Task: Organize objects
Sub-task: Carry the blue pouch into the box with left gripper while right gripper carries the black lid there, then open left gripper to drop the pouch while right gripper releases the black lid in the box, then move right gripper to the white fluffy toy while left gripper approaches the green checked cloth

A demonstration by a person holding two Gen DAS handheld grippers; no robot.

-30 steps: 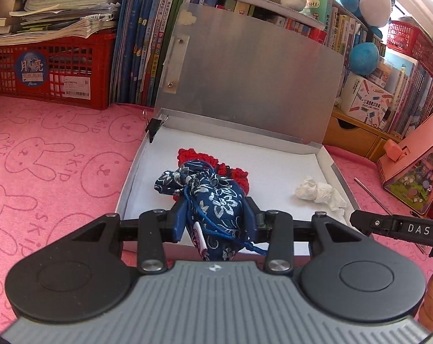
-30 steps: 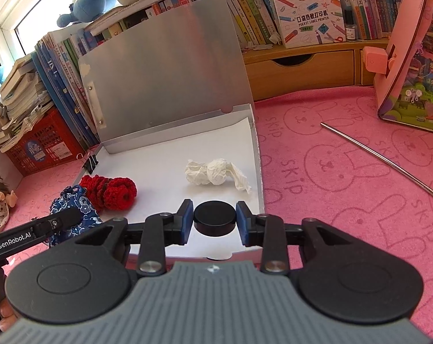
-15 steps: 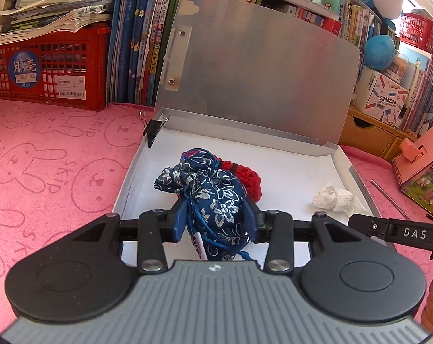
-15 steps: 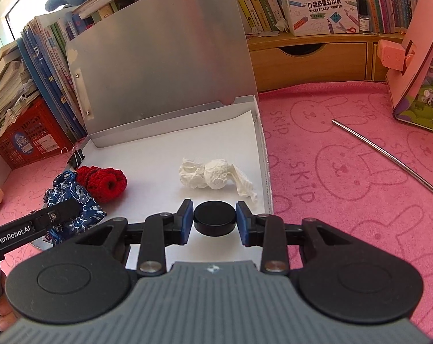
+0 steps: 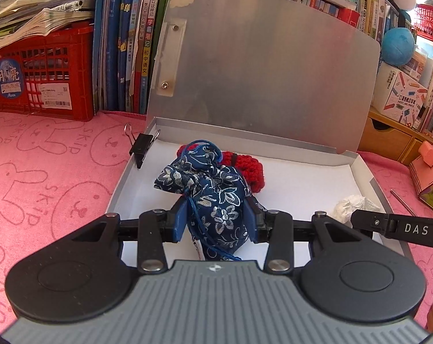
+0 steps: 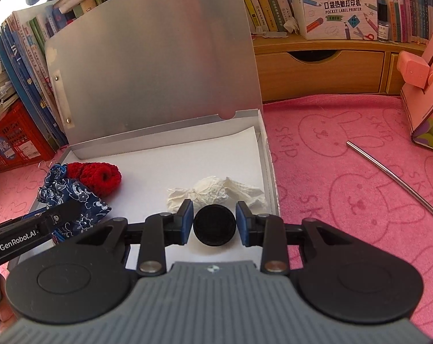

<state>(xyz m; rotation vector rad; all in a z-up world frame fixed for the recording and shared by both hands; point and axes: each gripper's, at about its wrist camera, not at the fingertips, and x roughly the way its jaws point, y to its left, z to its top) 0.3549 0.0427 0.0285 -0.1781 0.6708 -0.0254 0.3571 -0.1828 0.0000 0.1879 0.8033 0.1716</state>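
My left gripper [image 5: 216,219] is shut on a dark blue floral drawstring pouch [image 5: 207,192], held over the near left part of an open silver box [image 5: 368,176] lined with white paper. Behind the pouch lies a red crocheted piece [image 5: 250,170]. My right gripper [image 6: 215,222] is shut on a round black cap [image 6: 215,225], over the box's near right part [image 6: 269,169]. A crumpled white tissue [image 6: 216,190] lies just beyond it. In the right wrist view the pouch [image 6: 73,195] and the red crocheted piece [image 6: 100,175] sit at the left.
The box's lid [image 5: 262,66] stands upright against books [image 5: 124,43]. A black binder clip [image 5: 141,147] grips the box's far left corner. A red crate [image 5: 41,71] is at the left. A metal rod [image 6: 394,180] lies on the pink mat [image 6: 345,189], near a pink cardboard house [image 6: 425,86].
Both grippers have moved forward over the box with their loads. The pouch now hangs over the white lining and hides more of the red piece; the cap is nearer the tissue.
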